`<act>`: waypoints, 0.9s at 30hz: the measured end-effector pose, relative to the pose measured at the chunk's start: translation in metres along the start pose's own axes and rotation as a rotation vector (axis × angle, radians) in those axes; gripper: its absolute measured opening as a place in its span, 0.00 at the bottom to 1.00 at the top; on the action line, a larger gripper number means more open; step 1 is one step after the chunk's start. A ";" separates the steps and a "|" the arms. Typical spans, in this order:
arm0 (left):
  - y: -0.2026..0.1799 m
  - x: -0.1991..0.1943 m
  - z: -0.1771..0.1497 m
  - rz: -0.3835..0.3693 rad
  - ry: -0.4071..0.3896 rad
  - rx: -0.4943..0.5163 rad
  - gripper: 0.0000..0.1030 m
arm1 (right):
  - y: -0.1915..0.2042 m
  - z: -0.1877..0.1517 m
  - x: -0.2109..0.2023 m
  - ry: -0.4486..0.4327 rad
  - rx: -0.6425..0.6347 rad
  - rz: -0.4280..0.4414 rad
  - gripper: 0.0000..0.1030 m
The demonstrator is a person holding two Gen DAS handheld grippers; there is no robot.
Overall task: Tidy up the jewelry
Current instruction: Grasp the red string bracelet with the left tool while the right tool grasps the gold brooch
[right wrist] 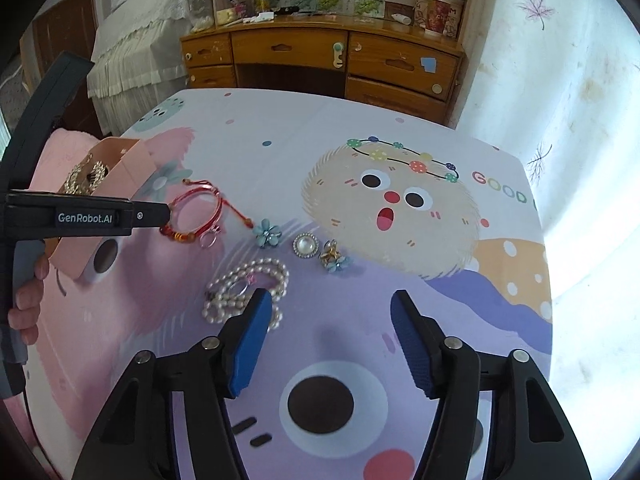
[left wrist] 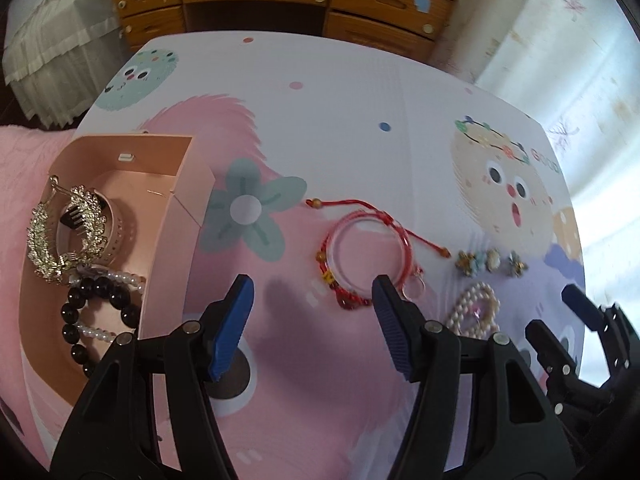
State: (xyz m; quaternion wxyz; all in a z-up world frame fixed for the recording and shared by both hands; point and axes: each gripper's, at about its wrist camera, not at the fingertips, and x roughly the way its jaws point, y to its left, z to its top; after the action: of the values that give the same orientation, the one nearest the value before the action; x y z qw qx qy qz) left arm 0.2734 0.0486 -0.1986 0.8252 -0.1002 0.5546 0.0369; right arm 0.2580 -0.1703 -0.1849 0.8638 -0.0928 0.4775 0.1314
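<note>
Cartoon-print counter (right wrist: 400, 120) fills both views, wooden desk (right wrist: 320, 52) behind it. Pink box (left wrist: 176, 216) sits at the counter's left side, holding a rhinestone hair clip (left wrist: 60, 236), black bead bracelet (left wrist: 96, 312) and a pearl strand (left wrist: 120, 280) (partly under the beads). Red string bracelet (left wrist: 360, 252) with a small ring (right wrist: 209, 237) lies loose on the counter, just ahead of the left hand-held gripper (left wrist: 312, 320), jaws wide apart, nothing between them. Right of it: blue flower brooch (right wrist: 267, 233), pearl button (right wrist: 306, 245), another flower piece (right wrist: 333, 258). Pearl necklace (right wrist: 244, 284) is bunched just beyond the right hand-held gripper (right wrist: 330, 336), also spread open and empty.
</note>
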 end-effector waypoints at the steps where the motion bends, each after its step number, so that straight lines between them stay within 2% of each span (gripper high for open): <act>1: 0.000 0.003 0.002 -0.003 0.004 -0.009 0.54 | 0.000 0.001 0.005 -0.006 0.002 -0.001 0.54; 7: -0.003 0.015 0.005 0.049 0.000 -0.007 0.41 | -0.001 0.002 0.025 -0.043 0.009 -0.018 0.42; 12: -0.012 0.017 0.004 0.092 -0.024 0.054 0.27 | -0.004 0.003 0.038 -0.056 0.058 -0.008 0.39; 16: -0.012 0.018 0.004 0.078 -0.025 0.064 0.20 | 0.000 0.006 0.047 -0.055 0.058 -0.002 0.39; 18: -0.008 0.016 0.005 0.082 -0.020 0.051 0.09 | 0.003 0.008 0.051 -0.052 0.061 0.003 0.37; 22: 0.007 0.014 0.009 0.029 0.014 -0.010 0.07 | 0.011 0.010 0.055 -0.050 0.054 -0.028 0.24; 27: 0.010 0.008 0.005 0.040 0.029 -0.012 0.07 | 0.011 0.011 0.055 -0.035 0.071 -0.005 0.23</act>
State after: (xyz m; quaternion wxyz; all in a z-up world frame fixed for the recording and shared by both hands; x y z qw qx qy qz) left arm 0.2798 0.0587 -0.2054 0.8157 -0.0945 0.5681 0.0554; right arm 0.2916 -0.1487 -0.2260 0.8750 -0.0612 0.4665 0.1137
